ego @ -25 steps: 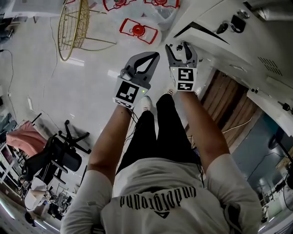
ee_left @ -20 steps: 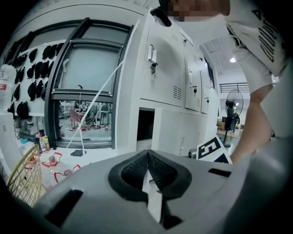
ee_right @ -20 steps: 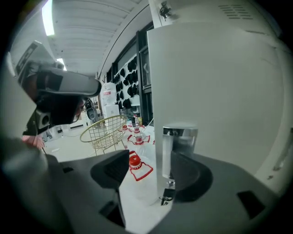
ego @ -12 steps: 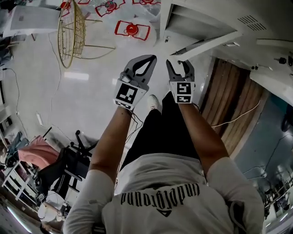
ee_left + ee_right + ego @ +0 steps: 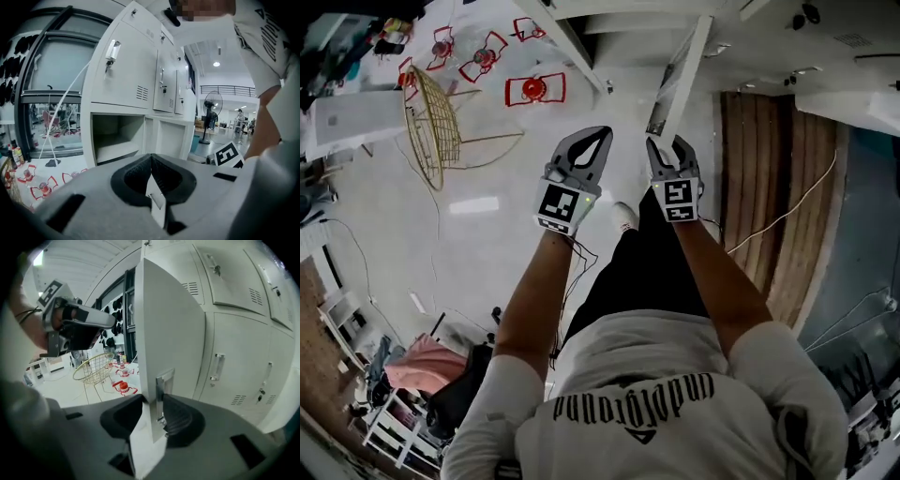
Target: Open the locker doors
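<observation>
White lockers (image 5: 126, 70) fill the background. We see the right gripper (image 5: 157, 413) closing on the free edge of an open locker door (image 5: 168, 324), the handle plate (image 5: 161, 385) between its jaws. The left gripper (image 5: 151, 176) is pinched together and empty. We judge that a pull off the hinge arc may slip the thin edge.

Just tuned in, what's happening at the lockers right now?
A person stands at a bank of white lockers with a gripper in each hand. The right gripper has the edge of a swung-out locker door between its jaws, at the metal handle, and the jaws are closing on it. The left gripper is shut and empty, held in the air beside it. Other doors are shut; one lower compartment stands open.
</observation>
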The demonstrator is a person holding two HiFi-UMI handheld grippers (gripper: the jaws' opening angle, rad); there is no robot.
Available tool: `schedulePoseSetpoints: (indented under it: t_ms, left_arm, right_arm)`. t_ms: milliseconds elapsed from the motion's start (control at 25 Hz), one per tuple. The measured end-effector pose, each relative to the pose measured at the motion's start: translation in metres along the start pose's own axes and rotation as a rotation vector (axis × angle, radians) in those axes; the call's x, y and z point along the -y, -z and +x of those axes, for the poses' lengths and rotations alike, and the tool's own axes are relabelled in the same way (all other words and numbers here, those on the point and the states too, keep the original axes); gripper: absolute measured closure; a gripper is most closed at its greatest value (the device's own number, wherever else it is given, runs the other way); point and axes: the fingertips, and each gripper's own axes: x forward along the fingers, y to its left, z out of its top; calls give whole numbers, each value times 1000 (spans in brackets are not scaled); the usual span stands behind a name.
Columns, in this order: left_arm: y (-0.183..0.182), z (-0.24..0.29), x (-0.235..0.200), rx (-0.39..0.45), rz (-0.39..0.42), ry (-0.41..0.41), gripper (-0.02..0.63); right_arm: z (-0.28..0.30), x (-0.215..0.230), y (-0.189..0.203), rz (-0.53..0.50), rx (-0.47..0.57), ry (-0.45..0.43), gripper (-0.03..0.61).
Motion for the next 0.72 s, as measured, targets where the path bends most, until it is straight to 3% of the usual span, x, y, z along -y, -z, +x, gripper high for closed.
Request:
schedulePoseSetpoints:
  t_ms: [440,720]
  left_arm:
    - [-11,54,57,-12,21,126,606]
    - [-22,61,62,-2,21,124,606]
  right_arm:
    - [-65,96,43,65,-39,140,489]
    - [-72,119,47,62,-42,150,489]
